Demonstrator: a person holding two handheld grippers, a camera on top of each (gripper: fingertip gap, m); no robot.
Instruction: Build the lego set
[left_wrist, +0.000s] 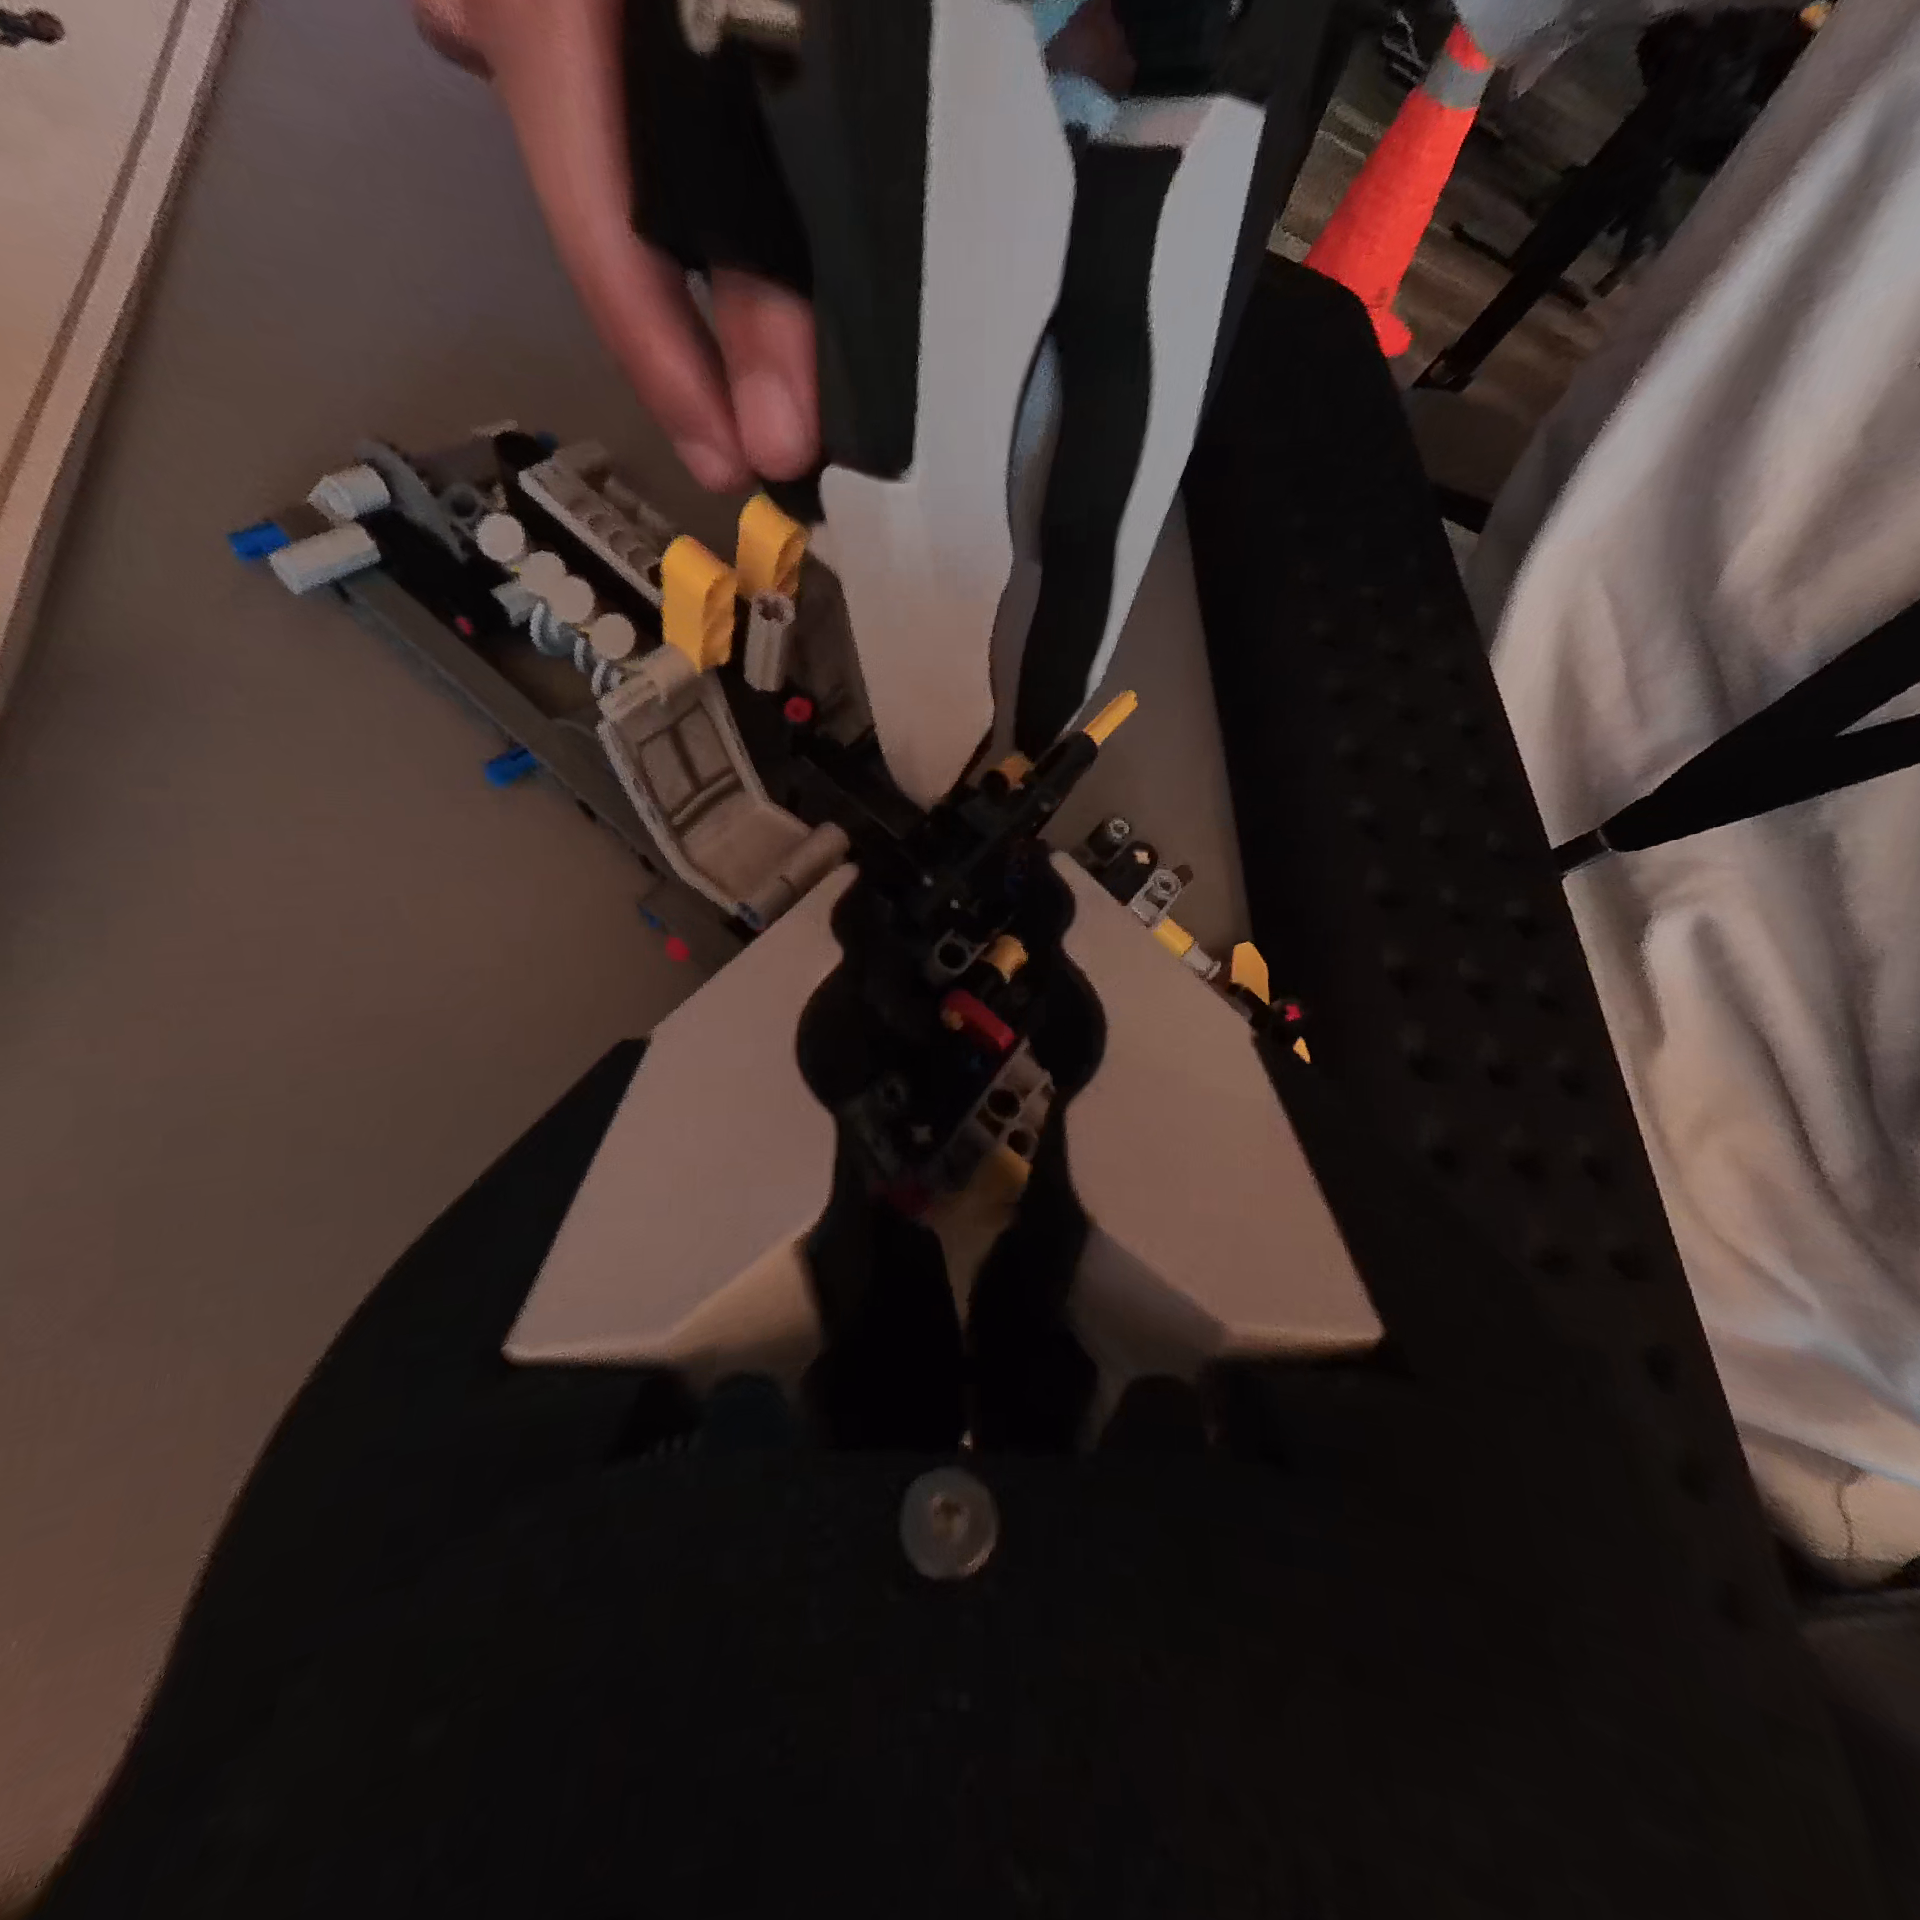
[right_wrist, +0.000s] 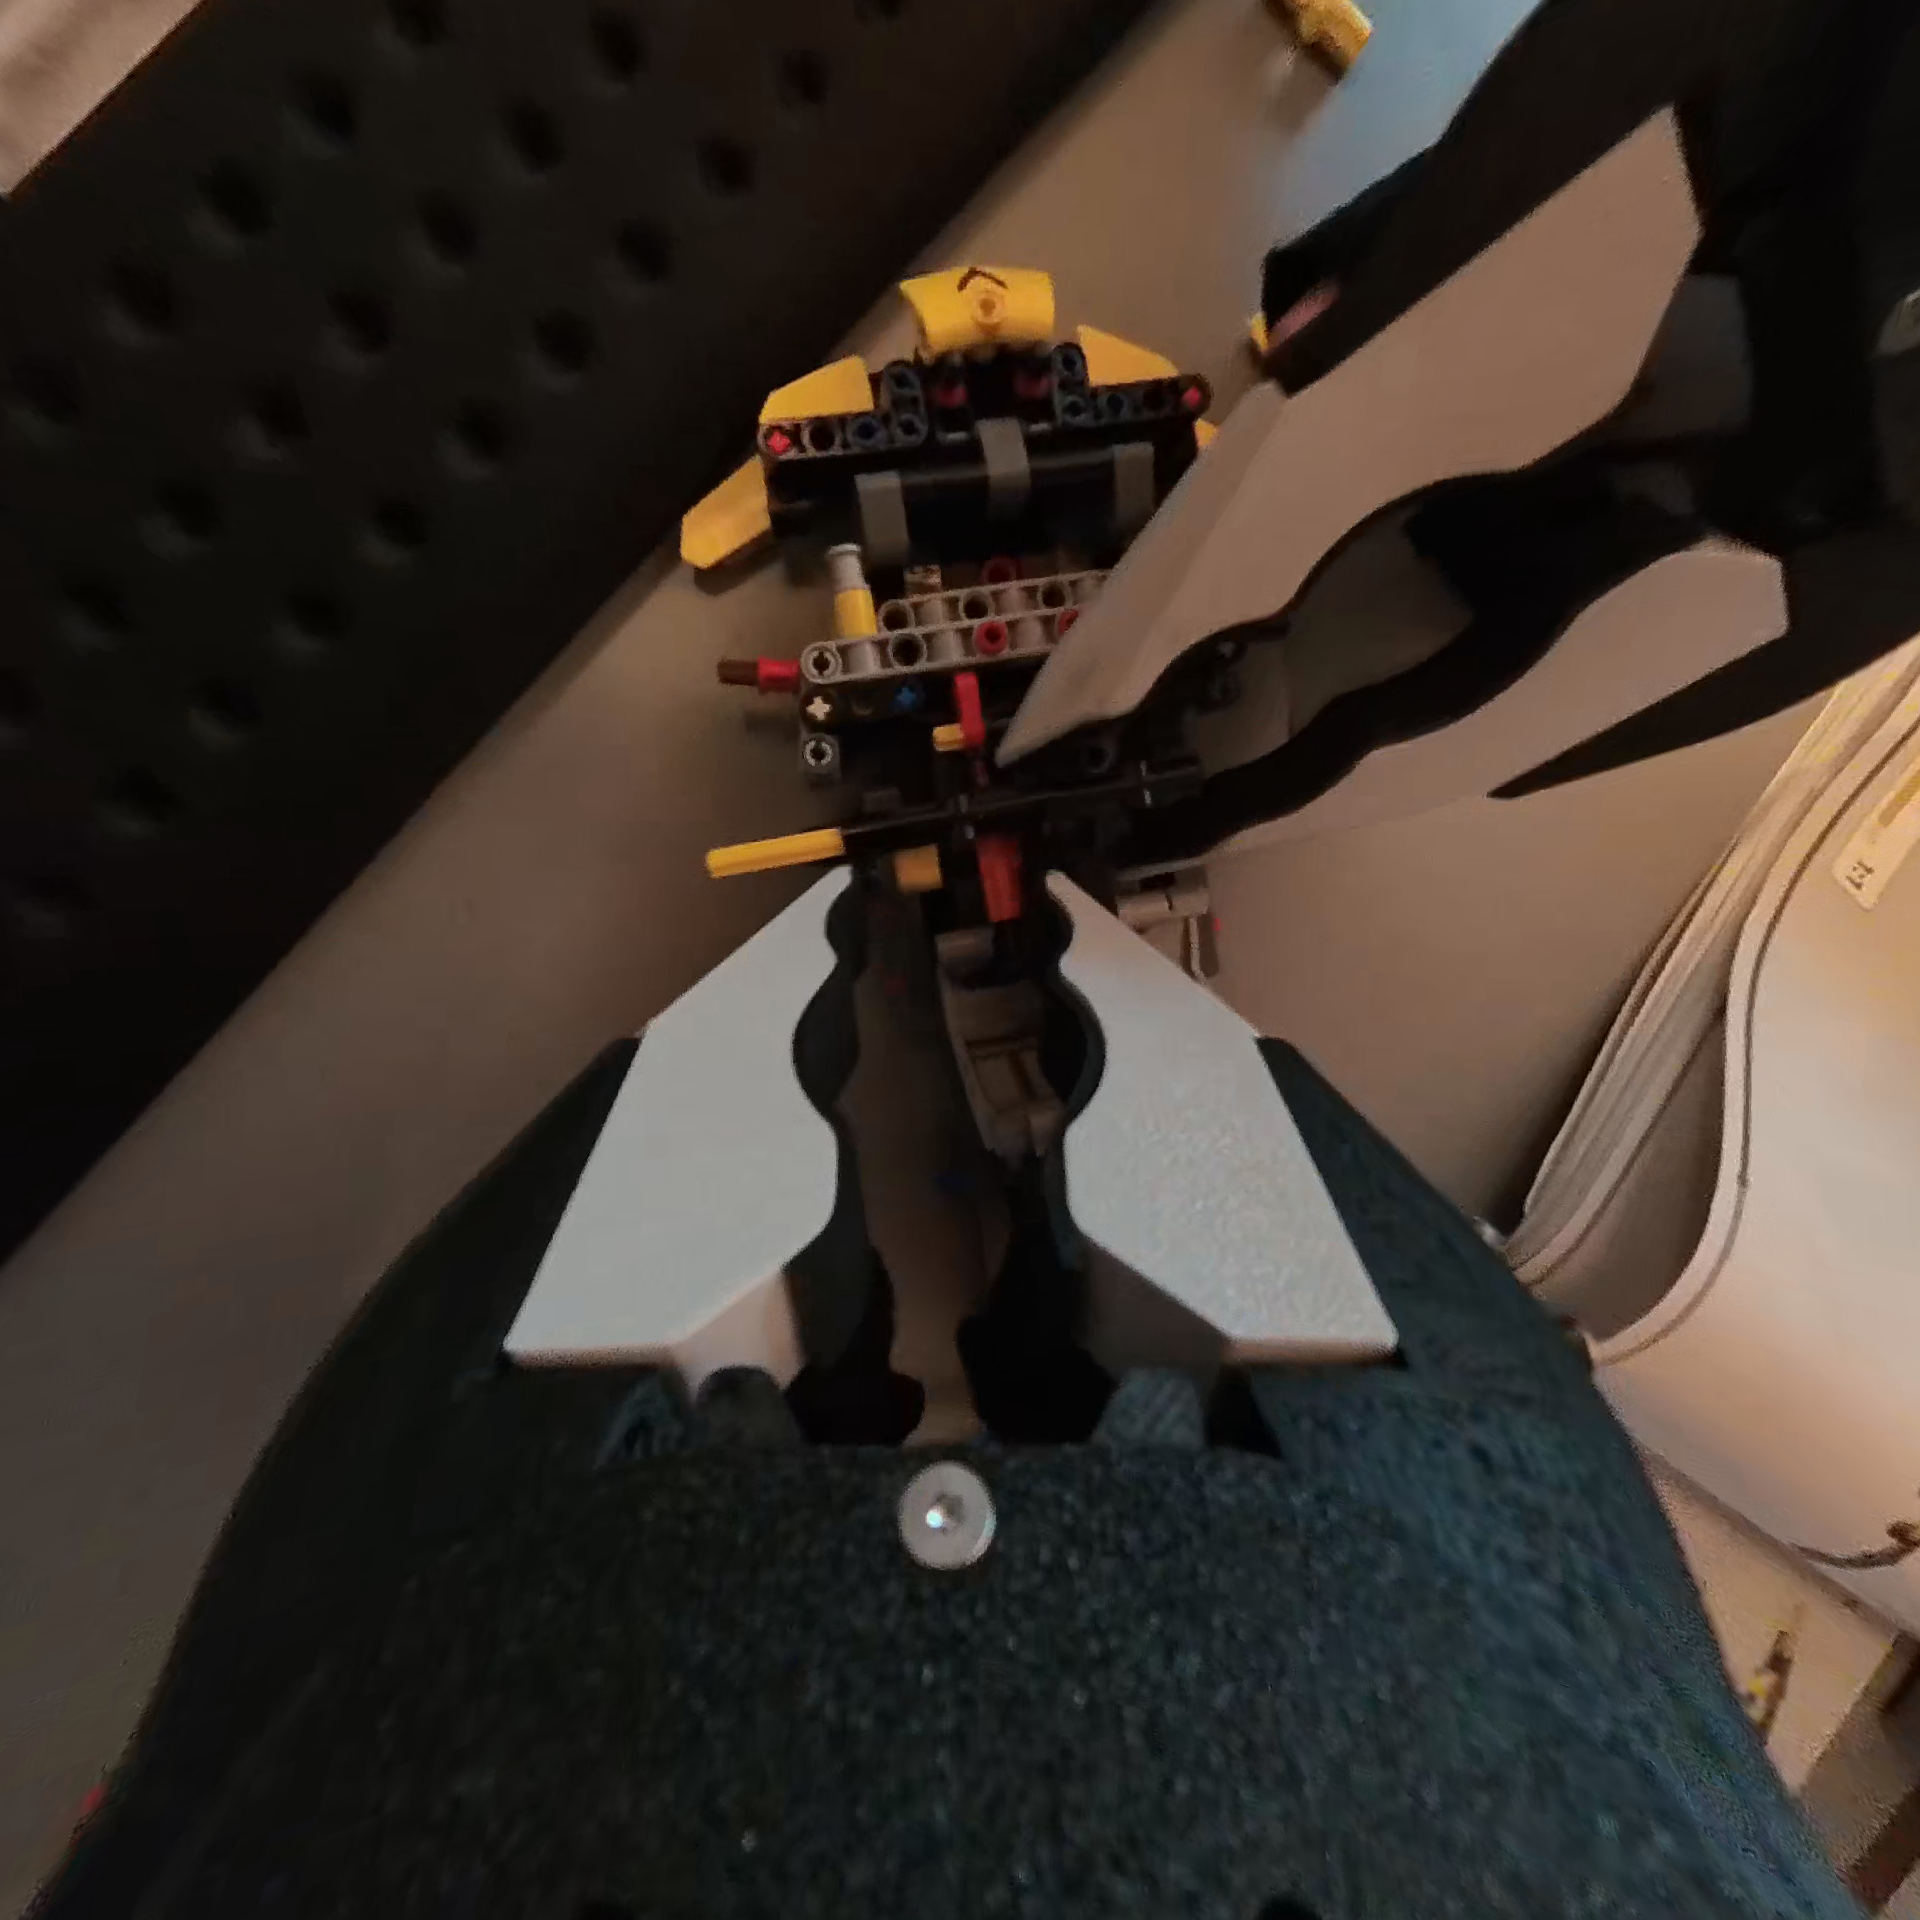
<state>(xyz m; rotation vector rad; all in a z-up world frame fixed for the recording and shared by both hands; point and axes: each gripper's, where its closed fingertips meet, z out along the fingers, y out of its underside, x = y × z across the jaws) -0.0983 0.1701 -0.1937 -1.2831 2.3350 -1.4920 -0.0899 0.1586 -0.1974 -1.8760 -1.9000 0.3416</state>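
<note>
Two sub-assemblies look ready to be joined, so I judge the step in hand to be mating them.

Furthest left in the left wrist view, the long chassis section (left_wrist: 582, 644) lies flat on the bench (left_wrist: 260, 935). It carries grey cylinders, two yellow links and a tan seat, and its blue pins stick out toward the open side. The seat end reaches right up to the tips of the left gripper (left_wrist: 951, 883). That gripper is clamped on the yellow-nosed front section (right_wrist: 977, 457), holding it around its grey and black beams. The right gripper (right_wrist: 951, 894), carried by a hand (left_wrist: 644, 312), straddles the black cross-axle with the yellow end. Its jaws stand close around the red and yellow bits there, but I cannot tell whether they are actually pinching.

To do it well, keep the left grip firm and low on the beams, where the section is stiff. Line the pin holes up squarely before pushing. Press along the length of the chassis rather than downward, or the chassis is likely to skate on the smooth bench. The thin axle would probably slide or bend if used as a handle, so the right gripper is better used to brace or nudge.

Open room lies to the left, where the bench is bare beyond the chassis. To the right it is tight: a black perforated panel (left_wrist: 1455, 831) stands just beside the front section's yellow nose, with white cloth (left_wrist: 1766, 520) beyond it. An orange cone (left_wrist: 1392, 177) is well apart from the work.
</note>
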